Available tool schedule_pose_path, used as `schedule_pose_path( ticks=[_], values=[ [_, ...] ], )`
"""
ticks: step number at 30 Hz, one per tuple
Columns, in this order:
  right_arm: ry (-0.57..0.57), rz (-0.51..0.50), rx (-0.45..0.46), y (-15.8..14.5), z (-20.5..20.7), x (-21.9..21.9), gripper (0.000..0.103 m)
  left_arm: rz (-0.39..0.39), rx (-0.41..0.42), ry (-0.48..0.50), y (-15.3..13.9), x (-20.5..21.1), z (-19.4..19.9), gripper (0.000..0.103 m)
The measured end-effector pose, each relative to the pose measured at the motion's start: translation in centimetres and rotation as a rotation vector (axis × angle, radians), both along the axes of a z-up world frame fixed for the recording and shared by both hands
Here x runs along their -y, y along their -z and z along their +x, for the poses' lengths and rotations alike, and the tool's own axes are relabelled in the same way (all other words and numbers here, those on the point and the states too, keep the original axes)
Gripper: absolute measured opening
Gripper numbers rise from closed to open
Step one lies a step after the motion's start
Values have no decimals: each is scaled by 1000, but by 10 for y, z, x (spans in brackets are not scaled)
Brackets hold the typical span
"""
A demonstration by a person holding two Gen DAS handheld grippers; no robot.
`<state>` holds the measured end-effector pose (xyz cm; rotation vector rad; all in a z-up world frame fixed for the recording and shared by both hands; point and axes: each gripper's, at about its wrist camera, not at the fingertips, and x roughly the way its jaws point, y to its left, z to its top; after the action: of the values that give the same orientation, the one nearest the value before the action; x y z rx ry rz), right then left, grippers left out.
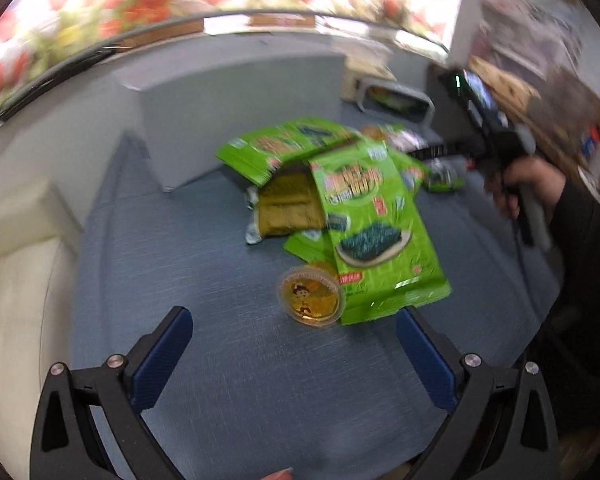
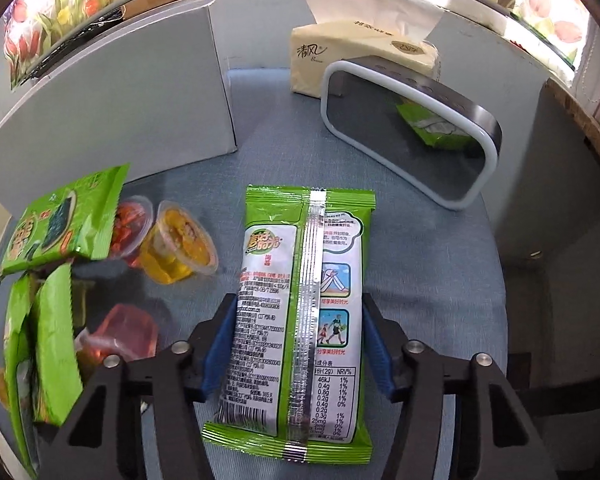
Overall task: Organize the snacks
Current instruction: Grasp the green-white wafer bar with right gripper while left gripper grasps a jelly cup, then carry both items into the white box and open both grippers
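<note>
Blue-clothed bench (image 2: 420, 280) carries green seaweed packets (image 1: 374, 216), jelly cups (image 2: 180, 246), tissue pack (image 2: 340, 60) and mirrored box (image 2: 412, 136) ahead of the right claw (image 2: 296, 344).

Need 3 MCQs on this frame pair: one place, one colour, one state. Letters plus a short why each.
1. Where is the tissue box?
A. behind the rounded bin
B. on the green packets
C. between the left fingers

2. What colour is the cup left of the held packet?
A. blue
B. yellow
C. white

3. What is the right gripper doing?
A. open over bare cloth
B. gripping a cup
C. closed on a packet, back side up

Key: 1 A, the box stands just past the bin's far rim. 2 B, yellow jelly shows through the clear cup. 3 C, both blue pads press the packet's edges, seam and nutrition print facing up.
</note>
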<state>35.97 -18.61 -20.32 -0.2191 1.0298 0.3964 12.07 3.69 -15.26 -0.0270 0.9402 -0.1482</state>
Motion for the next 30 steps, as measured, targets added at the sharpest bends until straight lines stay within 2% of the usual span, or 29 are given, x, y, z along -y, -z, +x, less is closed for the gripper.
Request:
schedule_pose_path(
  ticks=[5, 9, 11, 13, 14, 15, 19, 24, 30],
  values=[
    [6, 34, 1, -6, -17, 11, 61, 33, -24, 108, 18, -2, 20, 103],
    [5, 83, 19, -17, -49, 24, 61, 32, -33, 157, 26, -4, 38, 102],
    [11, 106, 22, -23, -68, 31, 61, 24, -44, 182, 29, -2, 45, 97],
    [18, 115, 38, -26, -82, 40, 61, 35, -70, 202, 34, 0, 51, 69],
    [25, 126, 40, -28, -91, 43, 61, 55, -78, 198, 37, 3, 54, 64],
    [29, 143, 40, -31, -98, 46, 61, 92, -55, 193, 37, 5, 54, 51],
    [37, 177, 50, -42, -122, 54, 62, 71, -56, 187, 36, 5, 57, 49],
    [32, 190, 73, -52, -133, 50, 62, 68, -11, 200, 29, 8, 45, 48],
    [23, 221, 99, -69, -162, 51, 62, 47, 55, 113, 6, 8, 32, 48]
  ],
)
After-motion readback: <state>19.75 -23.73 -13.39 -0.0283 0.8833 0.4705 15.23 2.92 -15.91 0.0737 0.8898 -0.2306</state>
